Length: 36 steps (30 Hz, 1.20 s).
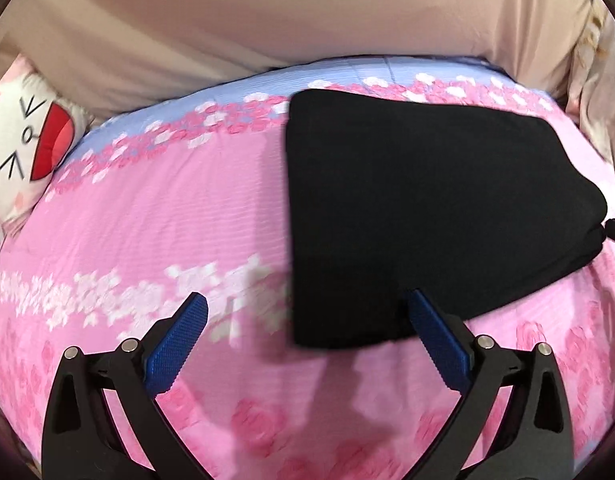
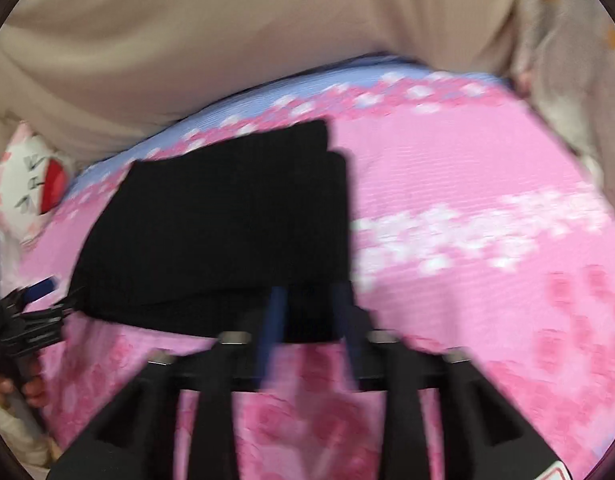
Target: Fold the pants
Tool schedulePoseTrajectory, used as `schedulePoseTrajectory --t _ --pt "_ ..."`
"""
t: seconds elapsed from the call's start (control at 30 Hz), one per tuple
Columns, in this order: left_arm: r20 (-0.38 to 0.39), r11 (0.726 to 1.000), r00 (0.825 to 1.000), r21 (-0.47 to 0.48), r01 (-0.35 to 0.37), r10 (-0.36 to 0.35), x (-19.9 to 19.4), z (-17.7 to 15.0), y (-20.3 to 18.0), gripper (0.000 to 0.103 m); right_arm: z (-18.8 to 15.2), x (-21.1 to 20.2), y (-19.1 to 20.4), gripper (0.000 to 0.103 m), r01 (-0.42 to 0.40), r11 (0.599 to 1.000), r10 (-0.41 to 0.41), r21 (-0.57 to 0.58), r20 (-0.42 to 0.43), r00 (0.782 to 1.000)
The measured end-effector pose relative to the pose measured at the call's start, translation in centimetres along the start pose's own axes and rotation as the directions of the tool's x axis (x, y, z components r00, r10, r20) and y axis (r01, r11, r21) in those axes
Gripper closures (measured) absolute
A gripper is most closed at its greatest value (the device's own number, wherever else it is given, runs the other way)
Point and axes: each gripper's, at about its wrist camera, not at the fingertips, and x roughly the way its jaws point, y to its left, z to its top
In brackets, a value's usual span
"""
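The left hand-held gripper (image 1: 307, 312) is seen spread wide above the bed (image 1: 167, 220), its right finger just over the near edge of the pants (image 1: 419, 208). The right hand-held gripper (image 2: 311, 300) is held partly parted at the pants' near edge, gripping nothing. The black pants are laid folded on the pink flowered cover, with a cat pillow (image 1: 27, 140) and beige curtain (image 1: 267, 20) beyond.

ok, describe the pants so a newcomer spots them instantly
Start at the pink floral bedspread in front of the beige headboard. The pants lie folded on it, a flat black block, the only plain dark thing on the print, unlike the white cat cushion.
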Motion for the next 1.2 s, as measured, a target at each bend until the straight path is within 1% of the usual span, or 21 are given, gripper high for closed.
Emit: schedulePoseTrajectory --t 0.07,0.13,0.2,0.3,0.37,0.43,0.47,0.5,0.57,0.6,0.7,0.77,0.8,0.83,0.9,0.93,0.97,1.0,1.03,1.13,1.2 --pt "0.024 0.999 0.999 -0.018 -0.037 0.038 -1.3 -0.1 1.7 0.005 -0.1 -2.2 -0.5 0.044 0.043 0.999 -0.042 -0.011 0.067 0.997" --pt "0.031 0.995 0.995 -0.034 -0.097 0.098 -2.1 -0.3 3.1 0.005 -0.1 -3.5 -1.1 0.042 0.069 0.998 -0.069 -0.003 0.084 0.994" --pt "0.019 0.984 0.986 -0.064 -0.166 0.168 -2.4 -0.5 4.9 0.005 -0.4 -4.4 -2.0 0.039 0.081 0.997 -0.082 0.014 0.086 0.993" --pt "-0.007 0.96 0.966 -0.11 -0.259 0.26 -2.6 -1.0 7.6 0.005 -1.0 -4.7 -2.7 0.039 0.082 0.996 -0.084 0.035 0.071 0.994" --pt "-0.002 0.952 0.958 -0.114 -0.284 0.285 -2.7 -0.7 8.1 0.005 -1.0 -4.6 -2.6 0.039 0.091 0.995 -0.093 0.026 0.075 0.993" --pt "0.04 0.965 0.968 -0.099 -0.242 0.247 -3.0 0.7 7.0 0.005 -0.2 -4.5 -1.6 0.043 0.052 0.999 -0.052 0.012 0.095 0.994" --pt "0.063 0.972 0.973 -0.092 -0.217 0.223 -3.2 1.3 6.4 0.005 0.5 -4.3 -0.7 0.056 0.014 1.0 -0.014 -0.002 0.106 0.994" --pt "0.101 0.982 0.979 -0.081 -0.171 0.179 -3.3 2.6 5.1 0.005 1.5 -3.9 0.6 0.066 -0.021 0.999 0.025 -0.032 0.112 0.993" --pt "0.141 0.993 0.985 -0.062 -0.096 0.104 -2.9 5.1 2.6 0.005 3.7 -2.8 2.9 0.069 -0.07 0.993 0.081 -0.097 0.114 0.99" --pt "0.148 0.997 0.987 -0.044 -0.057 0.063 -1.9 7.1 1.0 0.005 5.2 -1.6 4.3 0.07 -0.086 0.988 0.101 -0.127 0.113 0.988" --pt "0.103 0.999 0.994 -0.02 -0.026 0.028 1.9 10.9 -2.0 0.005 9.0 2.5 6.6 0.071 -0.15 0.98 0.161 -0.132 0.075 0.984" --pt "0.047 0.999 0.998 -0.016 -0.035 0.036 5.6 12.5 -3.4 0.005 10.5 4.9 7.2 0.071 -0.156 0.98 0.163 -0.127 0.05 0.985" --pt "0.012 0.995 0.996 -0.026 -0.093 0.093 7.7 13.0 -3.8 0.005 11.1 6.7 7.3 0.071 -0.13 0.983 0.136 -0.126 0.044 0.99" --pt "0.005 0.99 0.991 -0.026 -0.136 0.136 9.1 13.1 -4.1 0.005 11.5 8.1 7.0 0.071 -0.091 0.988 0.096 -0.125 0.033 0.995" --pt "-0.004 0.98 0.981 -0.02 -0.196 0.196 11.3 12.8 -3.8 0.005 11.2 11.6 5.3 0.078 0.024 0.994 -0.026 -0.11 -0.013 1.0" --pt "-0.007 0.984 0.986 -0.054 -0.169 0.169 11.5 12.6 -3.3 0.005 10.7 12.6 4.1 0.078 -0.015 0.997 0.012 -0.073 -0.042 0.999" --pt "-0.017 0.986 0.991 -0.094 -0.136 0.135 11.3 12.5 -2.5 0.005 10.4 12.6 3.1 0.078 -0.072 0.997 0.071 -0.02 -0.028 0.997" --pt "-0.017 0.987 0.992 -0.099 -0.129 0.128 11.1 12.5 -2.2 0.005 10.3 11.9 2.5 0.079 -0.101 0.995 0.101 0.015 -0.021 0.995" --pt "-0.015 0.987 0.992 -0.091 -0.13 0.129 10.9 12.5 -2.1 0.005 10.3 11.1 2.7 0.078 -0.091 0.996 0.091 0.014 -0.018 0.996" --pt "0.03 0.99 0.99 -0.05 -0.134 0.136 8.8 12.1 -2.5 0.005 9.9 7.8 3.9 0.072 0.01 0.999 -0.009 -0.03 0.041 0.999" --pt "0.059 0.992 0.99 -0.027 -0.123 0.125 7.2 11.6 -3.1 0.005 9.0 5.8 3.9 0.072 0.011 0.999 -0.008 -0.04 0.072 0.997"
